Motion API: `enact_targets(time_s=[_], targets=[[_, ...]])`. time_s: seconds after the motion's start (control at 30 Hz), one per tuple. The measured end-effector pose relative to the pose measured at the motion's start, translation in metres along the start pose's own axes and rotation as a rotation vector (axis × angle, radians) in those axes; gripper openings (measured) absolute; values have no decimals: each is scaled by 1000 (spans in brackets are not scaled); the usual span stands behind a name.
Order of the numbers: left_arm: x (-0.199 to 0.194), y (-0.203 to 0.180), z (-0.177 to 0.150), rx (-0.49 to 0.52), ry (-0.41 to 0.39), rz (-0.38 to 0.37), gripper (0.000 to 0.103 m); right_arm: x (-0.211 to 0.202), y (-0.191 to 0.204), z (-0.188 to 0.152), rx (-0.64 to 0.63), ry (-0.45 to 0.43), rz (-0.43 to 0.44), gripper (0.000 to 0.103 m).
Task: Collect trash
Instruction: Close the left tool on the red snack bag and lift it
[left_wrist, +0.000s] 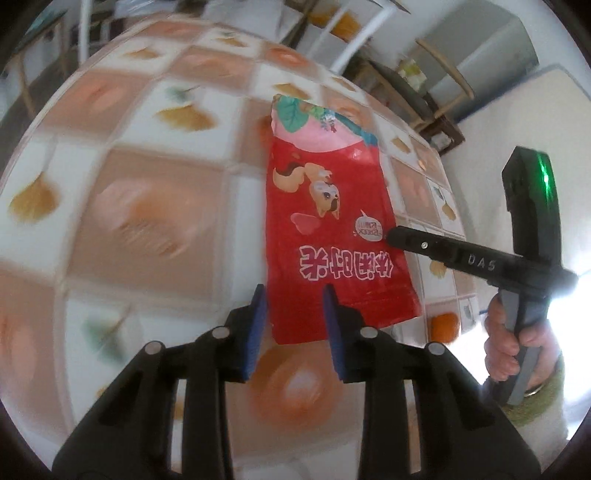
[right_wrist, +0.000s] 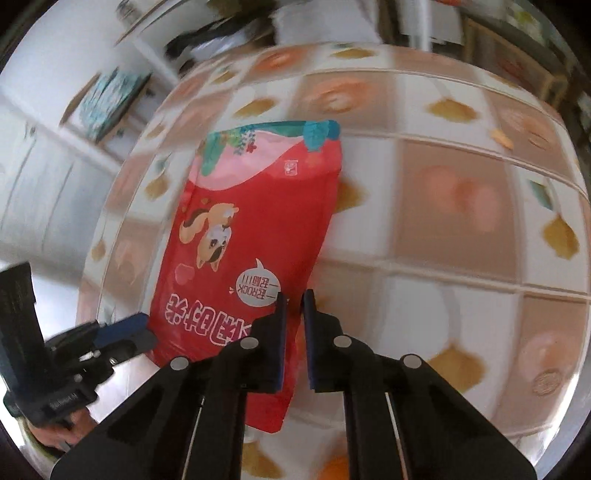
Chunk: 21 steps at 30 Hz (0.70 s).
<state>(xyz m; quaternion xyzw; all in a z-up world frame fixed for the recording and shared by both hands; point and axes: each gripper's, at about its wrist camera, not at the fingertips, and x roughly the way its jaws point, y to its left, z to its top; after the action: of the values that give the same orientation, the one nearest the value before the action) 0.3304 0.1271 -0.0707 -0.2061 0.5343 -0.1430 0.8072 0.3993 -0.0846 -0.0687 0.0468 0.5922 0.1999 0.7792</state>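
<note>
We see a flat, shiny red plastic snack bag with a cartoon dog on it, lying on a table covered with a checked cloth of peach squares and yellow leaves. The bag is long, and its long side runs from 6 o'clock up to 12 o'clock in both views, with the pink and green end far from us and the plain red end close to us. Our left gripper sits right at the near end of the bag, at the 6 o'clock edge. Its blue pads are partly spread, with the left corner of the bag between them, but we cannot tell if they press on it yet. Our right gripper is at the bag's near right edge. Its two fingers are pressed almost together, and the red edge of the bag shows in the thin gap, so we think it is pinching the bag there. In the left view the right gripper comes in from 3 o'clock, held by a hand, and its tip touches the bag's right side. Both grippers are at the same near end, so we think the bag can next be lifted from this end.
</note>
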Motion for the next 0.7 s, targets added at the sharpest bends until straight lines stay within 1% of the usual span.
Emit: enact_targets(time_s=[0.13, 0.17, 0.27, 0.33, 0.37, 0.43, 0.5, 0.6, 0.63, 0.67, 0.7], targets=[[-29, 43, -33, -152, 2, -116, 28, 4, 41, -21, -97, 33, -15, 9], [-34, 49, -40, -176, -3, -138, 29, 4, 49, -26, -114, 41, -13, 9], [-55, 74, -71, -276, -22, -247, 33, 2, 71, -46, -165, 60, -14, 9], [-63, 83, -86, -313, -30, -331, 33, -1, 81, -64, -194, 69, -3, 8], [-68, 87, -96, -342, -27, -398, 33, -3, 84, -73, -195, 82, 28, 7], [-73, 86, -108, -351, -24, -462, 33, -7, 90, -90, -211, 81, 35, 7], [-79, 81, -117, -319, -23, -448, 33, -12, 96, -109, -228, 75, 28, 7], [-80, 72, -127, -291, -13, -410, 33, -19, 100, -134, -222, 79, 53, 6], [-79, 66, -130, -272, -6, -373, 32, -22, 100, -142, -212, 81, 62, 6], [-79, 57, -134, -233, 4, -302, 26, -24, 99, -149, -201, 81, 70, 6], [-78, 50, -138, -199, 13, -240, 22, -29, 98, -159, -187, 72, 70, 6]])
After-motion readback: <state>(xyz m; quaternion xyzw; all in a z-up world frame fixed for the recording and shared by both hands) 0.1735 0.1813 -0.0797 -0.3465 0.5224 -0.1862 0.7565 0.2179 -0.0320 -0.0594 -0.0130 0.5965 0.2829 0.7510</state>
